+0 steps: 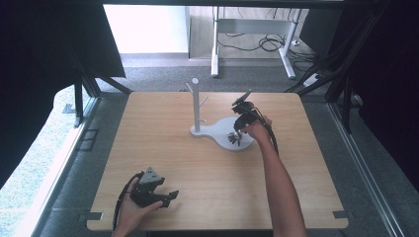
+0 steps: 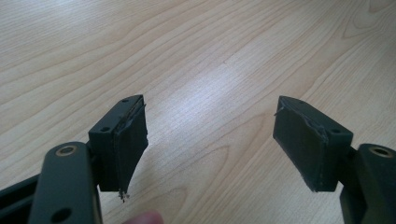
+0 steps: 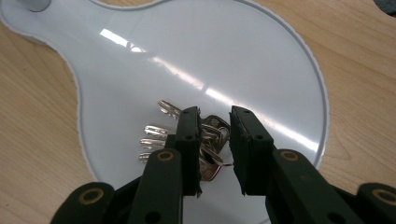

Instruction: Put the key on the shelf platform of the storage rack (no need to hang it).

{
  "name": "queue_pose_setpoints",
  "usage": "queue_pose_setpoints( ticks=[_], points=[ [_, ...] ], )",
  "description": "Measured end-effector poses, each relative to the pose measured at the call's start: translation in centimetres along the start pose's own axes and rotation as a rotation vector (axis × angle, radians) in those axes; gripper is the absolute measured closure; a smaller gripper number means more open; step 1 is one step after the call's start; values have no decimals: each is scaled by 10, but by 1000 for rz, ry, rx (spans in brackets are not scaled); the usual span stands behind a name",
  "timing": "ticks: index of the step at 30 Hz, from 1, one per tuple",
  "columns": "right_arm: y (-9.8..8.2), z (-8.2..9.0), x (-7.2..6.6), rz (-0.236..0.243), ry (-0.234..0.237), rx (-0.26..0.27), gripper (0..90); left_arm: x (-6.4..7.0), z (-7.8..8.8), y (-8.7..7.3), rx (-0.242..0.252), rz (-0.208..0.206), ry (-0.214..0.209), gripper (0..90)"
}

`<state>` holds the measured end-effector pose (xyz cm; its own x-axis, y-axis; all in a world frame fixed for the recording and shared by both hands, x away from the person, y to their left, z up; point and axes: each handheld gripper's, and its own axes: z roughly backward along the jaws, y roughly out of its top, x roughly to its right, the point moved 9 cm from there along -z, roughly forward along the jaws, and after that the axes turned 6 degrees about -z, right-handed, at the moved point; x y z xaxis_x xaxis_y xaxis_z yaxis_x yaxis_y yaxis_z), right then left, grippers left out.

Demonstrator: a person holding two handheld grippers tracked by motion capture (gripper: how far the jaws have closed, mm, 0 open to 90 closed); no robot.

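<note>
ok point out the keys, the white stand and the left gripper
keys [image 3: 187, 140], right gripper view, on the silver blades
white stand [image 1: 195, 101], high view, on its upright post
left gripper [image 1: 171, 197], high view, between its jaw tips

A light wooden table top with a pale grain [image 1: 207, 168] lies under both tongs: bare board spreads beneath and between the left gripper [image 1: 170, 197] tips, and it flanks the right gripper [image 1: 236, 138] on either side. Grey carpeted floor [image 1: 163, 74] surrounds the table, well beyond both tongs. Past the right gripper, far off, stand the white metal legs of a desk frame [image 1: 215, 49], with loose black cables [image 1: 269, 43] on the floor beside them. Black curtains [image 1: 39, 49] hang out to the side of each gripper.
</note>
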<state>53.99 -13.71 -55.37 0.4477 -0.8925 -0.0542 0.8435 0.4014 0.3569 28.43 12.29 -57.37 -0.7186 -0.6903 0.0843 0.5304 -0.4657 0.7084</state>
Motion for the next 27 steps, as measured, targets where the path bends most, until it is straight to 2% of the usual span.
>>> queue_pose_setpoints(
  ticks=[10, 15, 21, 27],
  points=[
    [0, 18, -8, 41, 37, 35, 608, 1, 0, 1, 6, 10, -1, 264],
    [-4, 31, -13, 78, 56, 53, 572, -1, 2, 2, 5, 10, 3, 264],
    [-16, 45, -18, 127, 76, 67, 538, -2, 2, 2, 4, 3, 5, 264],
    [-33, 59, -20, 139, 93, 91, 530, -2, 3, 1, 8, 2, 7, 264]
  ],
)
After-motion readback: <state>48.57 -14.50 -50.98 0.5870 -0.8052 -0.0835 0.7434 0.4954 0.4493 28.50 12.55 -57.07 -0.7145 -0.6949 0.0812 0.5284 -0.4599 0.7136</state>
